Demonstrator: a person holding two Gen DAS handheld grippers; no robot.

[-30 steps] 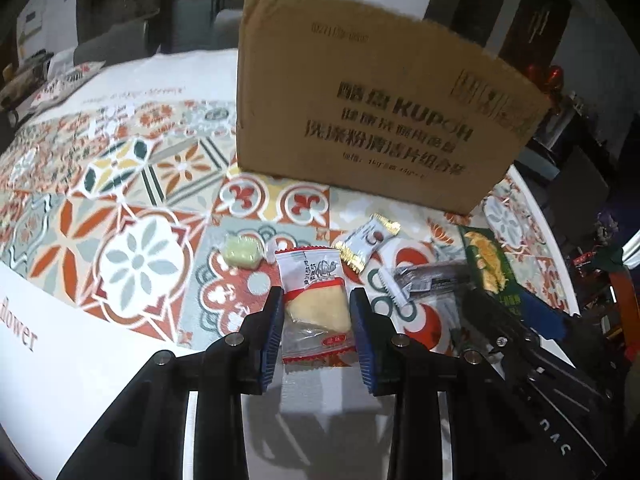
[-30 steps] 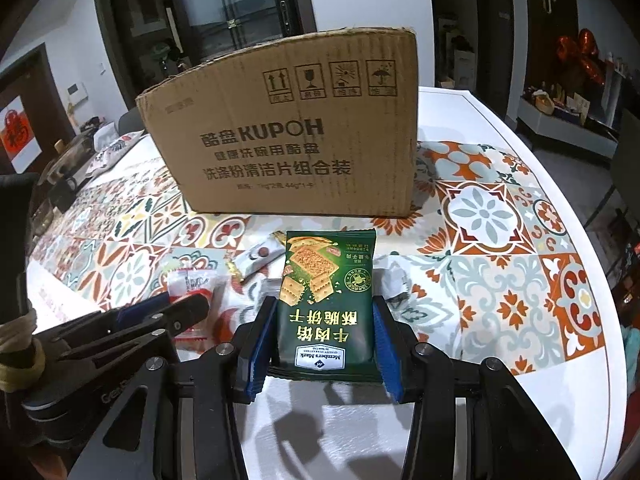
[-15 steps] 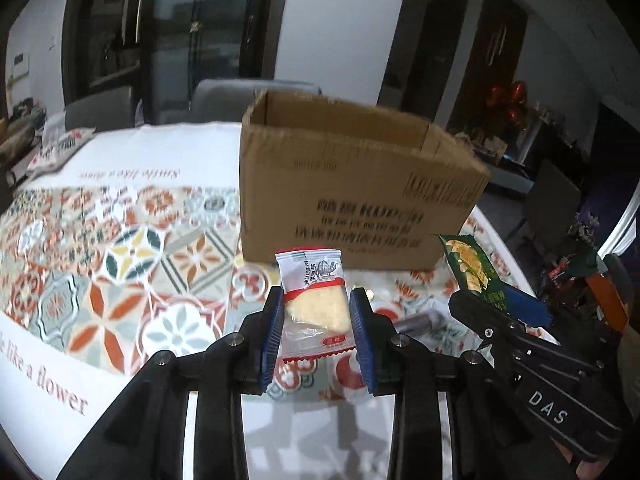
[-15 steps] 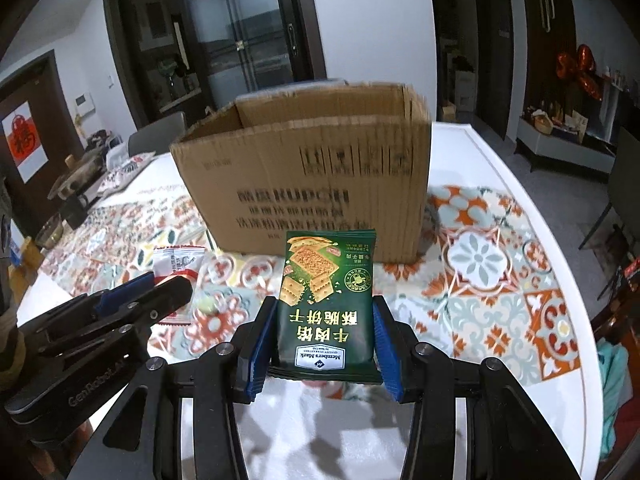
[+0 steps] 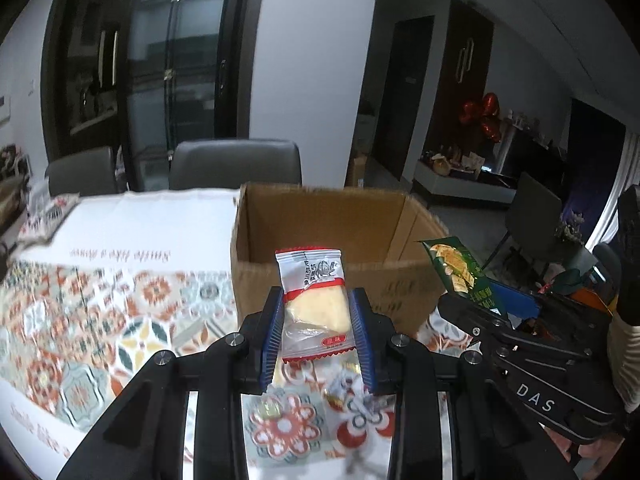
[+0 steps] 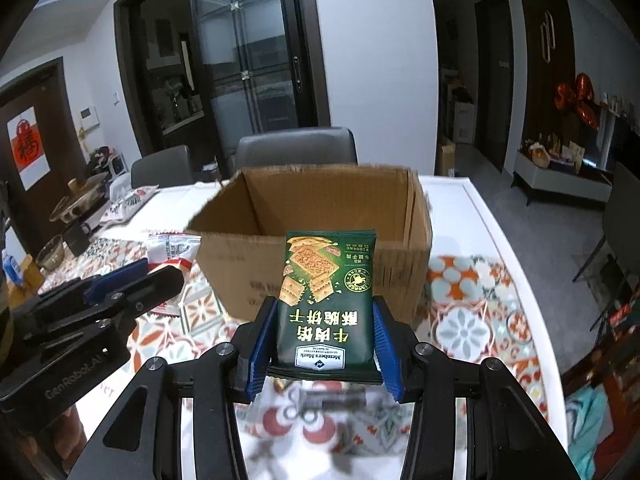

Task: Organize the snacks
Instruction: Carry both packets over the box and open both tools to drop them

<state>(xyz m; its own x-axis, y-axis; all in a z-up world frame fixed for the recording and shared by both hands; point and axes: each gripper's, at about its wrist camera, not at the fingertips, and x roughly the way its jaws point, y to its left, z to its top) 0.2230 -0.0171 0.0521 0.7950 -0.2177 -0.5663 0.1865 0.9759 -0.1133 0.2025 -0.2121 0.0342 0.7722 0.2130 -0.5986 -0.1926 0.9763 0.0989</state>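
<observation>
- Nearest in the left wrist view, we see the left gripper (image 5: 316, 334) with its ribbed blue pads clamped on a clear-and-white snack packet (image 5: 314, 306), red-banded, with a pale yellow block inside; it sits at centre frame, held upright above the tabletop.
- In the right wrist view, the right gripper (image 6: 325, 336) has its blue pads pressed on the sides of a glossy green cracker packet (image 6: 329, 300), flat and rectangular, upright at lower centre.
- Both grippers are angled downward, side by side; each shows in the other's view at the frame edge.
- Below the fingers, small wrapped sweets (image 5: 344, 394) lie blurred on the tile-patterned tablecloth (image 5: 100, 320).
- Beyond stands the open corrugated cardboard box (image 6: 320, 216), flaps up; we see only bare inner walls, its floor being hidden.
- Farthest, grey chairs (image 5: 236, 164) stand behind the table.
</observation>
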